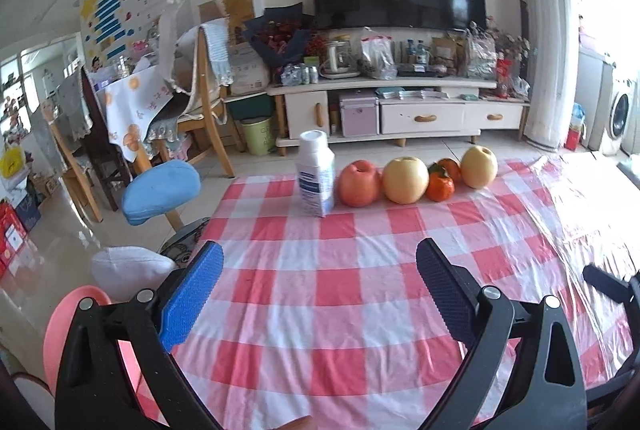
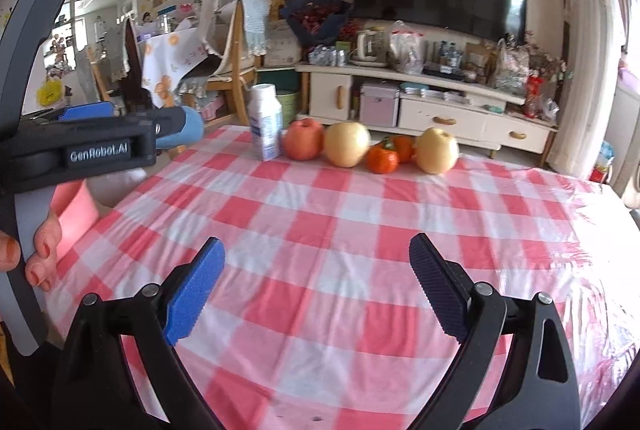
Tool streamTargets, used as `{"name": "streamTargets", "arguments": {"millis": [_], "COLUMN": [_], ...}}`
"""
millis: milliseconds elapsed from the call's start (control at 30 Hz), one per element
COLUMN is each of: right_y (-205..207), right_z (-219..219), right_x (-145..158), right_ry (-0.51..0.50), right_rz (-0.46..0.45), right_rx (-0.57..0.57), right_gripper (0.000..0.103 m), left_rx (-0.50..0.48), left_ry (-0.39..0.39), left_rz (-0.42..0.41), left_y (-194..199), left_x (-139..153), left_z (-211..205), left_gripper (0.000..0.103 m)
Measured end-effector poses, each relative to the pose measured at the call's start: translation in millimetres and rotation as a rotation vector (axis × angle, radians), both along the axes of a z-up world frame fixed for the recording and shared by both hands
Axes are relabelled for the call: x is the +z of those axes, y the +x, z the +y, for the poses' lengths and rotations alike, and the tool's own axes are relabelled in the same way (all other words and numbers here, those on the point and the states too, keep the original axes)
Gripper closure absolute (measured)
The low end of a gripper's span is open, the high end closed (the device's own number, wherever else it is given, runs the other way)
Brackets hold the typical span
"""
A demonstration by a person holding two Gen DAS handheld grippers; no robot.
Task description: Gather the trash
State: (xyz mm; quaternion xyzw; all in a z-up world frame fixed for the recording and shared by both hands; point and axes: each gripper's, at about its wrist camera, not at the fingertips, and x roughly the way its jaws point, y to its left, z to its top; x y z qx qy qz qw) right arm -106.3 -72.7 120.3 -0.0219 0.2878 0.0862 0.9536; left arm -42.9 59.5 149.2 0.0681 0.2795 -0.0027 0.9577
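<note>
A white milk carton with a blue label (image 1: 316, 175) stands upright at the far edge of the red-and-white checked table (image 1: 320, 290); it also shows in the right wrist view (image 2: 266, 123). My left gripper (image 1: 320, 258) is open and empty, hovering over the cloth well short of the carton. My right gripper (image 2: 316, 254) is open and empty over the cloth. The left gripper's body (image 2: 80, 145) shows at the left of the right wrist view, held by a hand. A pink bin (image 1: 72, 326) sits low beside the table's left edge.
A red apple (image 1: 359, 183), two yellow pears (image 1: 405, 179) (image 1: 479, 165) and two tangerines (image 1: 440, 185) line the far edge right of the carton. A blue-cushioned chair (image 1: 160, 189) stands off the table's left. A TV cabinet (image 1: 400, 109) is behind.
</note>
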Motion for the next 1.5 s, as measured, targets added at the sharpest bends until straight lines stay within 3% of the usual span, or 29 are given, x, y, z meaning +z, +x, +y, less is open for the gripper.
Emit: {"name": "streamTargets", "arguments": {"millis": [667, 1500], "right_y": [-6, 0], "right_z": [-63, -74], "right_x": [-7, -11], "right_ry": [-0.061, -0.031], "right_rz": [-0.025, 0.01], "right_rx": [-0.122, -0.13], "right_gripper": [0.009, 0.009], "left_rx": [-0.069, -0.095], "left_ry": [0.11, 0.131], "left_rz": [0.064, 0.086], "left_y": [1, 1], "left_x": [-43, -63], "left_z": [-77, -88], "left_gripper": [0.007, 0.007]}}
